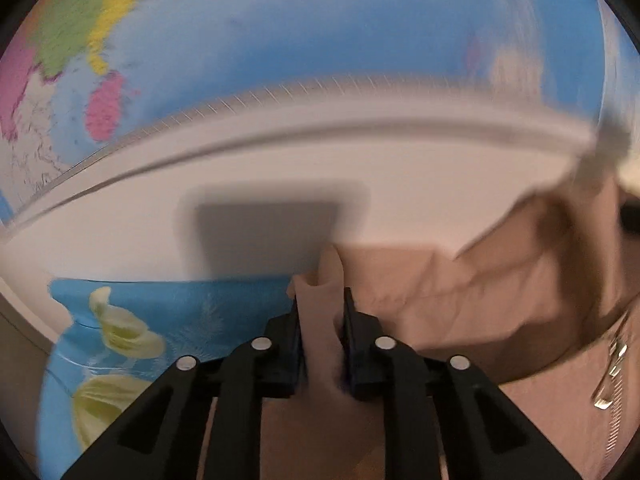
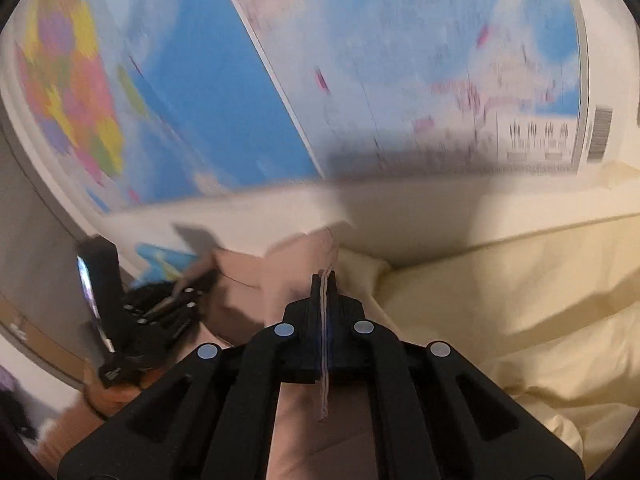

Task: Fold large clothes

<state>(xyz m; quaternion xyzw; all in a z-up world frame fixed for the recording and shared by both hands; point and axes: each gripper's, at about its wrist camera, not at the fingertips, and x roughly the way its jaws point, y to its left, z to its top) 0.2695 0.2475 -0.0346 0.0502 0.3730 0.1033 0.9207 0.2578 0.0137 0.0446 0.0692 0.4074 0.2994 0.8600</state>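
A pale pink garment (image 1: 432, 292) with a metal zip (image 1: 612, 364) stretches from the lower middle to the right in the left wrist view. My left gripper (image 1: 322, 300) is shut on a thick fold of it, which bulges up between the fingers. In the right wrist view my right gripper (image 2: 325, 280) is shut on a thin edge of the same pink garment (image 2: 248, 280), with the hem running down between the jaws. The left gripper (image 2: 180, 300) and the hand that holds it appear at the left of that view.
A white wall (image 1: 120, 232) with large coloured maps (image 1: 320, 20) stands close ahead. A blue cloth with yellow flowers (image 1: 160, 320) lies at the lower left. Cream bedding (image 2: 520, 300) fills the right of the right wrist view.
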